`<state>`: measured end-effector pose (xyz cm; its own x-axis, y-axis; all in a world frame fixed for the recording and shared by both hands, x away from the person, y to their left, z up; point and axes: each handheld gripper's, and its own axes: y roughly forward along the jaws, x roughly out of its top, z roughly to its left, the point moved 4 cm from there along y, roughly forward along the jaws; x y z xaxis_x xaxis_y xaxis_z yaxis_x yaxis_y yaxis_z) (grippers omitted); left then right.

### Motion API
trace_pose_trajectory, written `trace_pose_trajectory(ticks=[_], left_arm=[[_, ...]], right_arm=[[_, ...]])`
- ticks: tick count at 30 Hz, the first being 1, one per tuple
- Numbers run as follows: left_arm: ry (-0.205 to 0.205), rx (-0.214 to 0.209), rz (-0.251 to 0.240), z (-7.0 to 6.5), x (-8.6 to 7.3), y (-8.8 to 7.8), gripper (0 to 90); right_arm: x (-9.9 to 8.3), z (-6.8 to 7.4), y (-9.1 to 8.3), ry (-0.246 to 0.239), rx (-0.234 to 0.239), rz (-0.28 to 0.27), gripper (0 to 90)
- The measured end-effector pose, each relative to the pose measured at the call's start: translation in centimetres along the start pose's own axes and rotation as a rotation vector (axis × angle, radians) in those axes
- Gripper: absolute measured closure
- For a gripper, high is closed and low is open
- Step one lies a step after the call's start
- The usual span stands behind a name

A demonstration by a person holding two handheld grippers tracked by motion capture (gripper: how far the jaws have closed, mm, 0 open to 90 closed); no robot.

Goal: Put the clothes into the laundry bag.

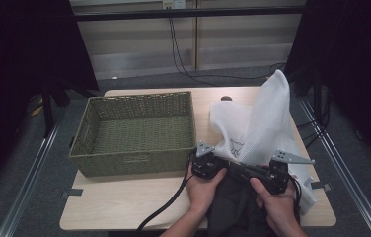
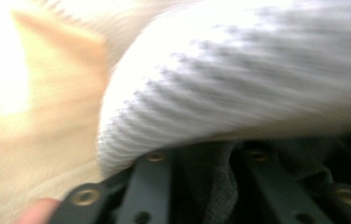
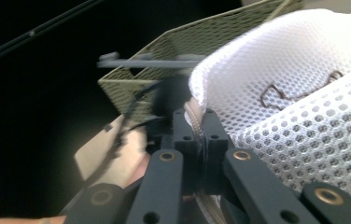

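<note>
White mesh bag (image 1: pixel 265 123) stands just beyond both claws. Right claw (image 3: pixel 200 135) pinches its zipper edge; left claw (image 2: pixel 206 186) pinches dark cloth (image 1: pixel 233 197). Wicker basket (image 1: pixel 134 131) sits left of them on the surface (image 1: pixel 124 202).

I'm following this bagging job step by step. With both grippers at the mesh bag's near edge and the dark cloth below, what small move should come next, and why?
Probably close the left gripper firmly on the dark garment. The right gripper is shut on the white mesh bag, pinching its rim, while dark cloth lies between the left jaws, apparently not yet firmly clamped. A secure grip would let the garment be fed inside.
</note>
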<state>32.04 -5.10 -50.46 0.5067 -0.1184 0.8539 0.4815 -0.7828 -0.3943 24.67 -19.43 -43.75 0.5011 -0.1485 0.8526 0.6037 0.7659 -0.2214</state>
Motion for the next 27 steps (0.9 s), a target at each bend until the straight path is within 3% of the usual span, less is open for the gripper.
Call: trace_pose_trajectory(ticks=[1, 3, 4, 7, 8, 10, 12, 13, 14, 15, 16, 17, 18, 19, 20, 22, 23, 24, 25, 27], left_arm=[[0.014, -0.044, 0.005, -0.2, -0.2, -0.5, 70.3], [0.000, -0.151, 0.002, -0.4, -0.5, -1.6, 50.6], [0.013, -0.182, 0.004, -0.6, -0.5, -2.4, 42.1], [0.096, -0.207, 0.031, -1.5, -0.4, -4.5, 25.4], [0.115, -0.214, 0.071, -1.6, -0.4, -4.8, 20.1], [0.104, -0.244, 0.206, -1.6, -1.1, -4.3, 8.9], [0.110, -0.224, 0.327, -1.5, -2.8, -3.2, 5.9], [0.114, -0.201, 0.368, -1.6, -3.6, -2.6, 6.5], [0.132, -0.178, 0.371, -1.7, -4.1, -2.4, 6.5], [0.160, -0.136, 0.357, -1.9, -4.0, -2.5, 23.7], [0.163, -0.118, 0.344, -2.0, -3.9, -2.5, 23.7], [0.160, -0.139, 0.336, -2.2, -3.8, -2.6, 61.1], [0.188, -0.130, 0.315, -2.3, -3.8, -2.7, 61.1], [0.236, -0.107, 0.276, -2.7, -3.7, -2.8, 80.0], [0.269, -0.110, 0.246, -3.1, -3.6, -3.0, 83.0], [0.284, -0.186, 0.152, -4.4, -3.0, -3.6, 84.1], [0.279, -0.235, 0.102, -5.0, -2.5, -4.0, 84.3], [0.279, -0.253, 0.060, -5.5, -1.9, -4.2, 84.4], [0.279, -0.249, 0.036, -5.6, -1.3, -4.4, 84.4], [0.225, -0.266, -0.026, -5.4, -0.2, -4.2, 84.5]], right_arm=[[0.1, -0.2, -0.1, -0.013, -0.020, -0.003, 88.5], [0.4, -0.8, -0.4, -0.030, -0.056, -0.004, 88.5], [0.4, -1.1, -0.4, -0.032, -0.063, -0.003, 88.5], [0.5, -1.5, -0.5, -0.035, -0.066, 0.000, 88.4], [0.6, -1.6, -0.5, -0.044, -0.067, 0.005, 88.4], [0.7, -1.5, -0.5, -0.057, -0.071, 0.006, 88.4], [0.6, -1.6, -0.4, -0.061, -0.072, 0.011, 88.4], [0.6, -1.6, -0.3, -0.061, -0.071, 0.011, 88.4], [0.5, -1.7, -0.2, -0.065, -0.072, 0.014, 88.4], [0.3, -1.7, 0.0, -0.066, -0.074, 0.019, 88.4], [0.3, -1.7, 0.0, -0.066, -0.074, 0.019, 88.4], [0.0, -1.7, 0.2, -0.062, -0.070, 0.028, 88.4], [0.0, -1.7, 0.2, -0.062, -0.070, 0.028, 88.4], [-0.1, -1.7, 0.4, -0.059, -0.066, 0.033, 88.4], [-0.1, -1.6, 0.6, -0.059, -0.064, 0.035, 88.4], [-0.1, -1.3, 0.8, -0.062, -0.050, 0.037, 88.4], [0.0, -1.1, 0.9, -0.059, -0.043, 0.033, 88.4], [0.1, -1.0, 0.9, -0.058, -0.038, 0.029, 88.4], [0.3, -0.9, 0.9, -0.052, -0.031, 0.024, 88.4], [0.5, -0.6, 0.8, -0.037, -0.023, 0.010, 88.5]])
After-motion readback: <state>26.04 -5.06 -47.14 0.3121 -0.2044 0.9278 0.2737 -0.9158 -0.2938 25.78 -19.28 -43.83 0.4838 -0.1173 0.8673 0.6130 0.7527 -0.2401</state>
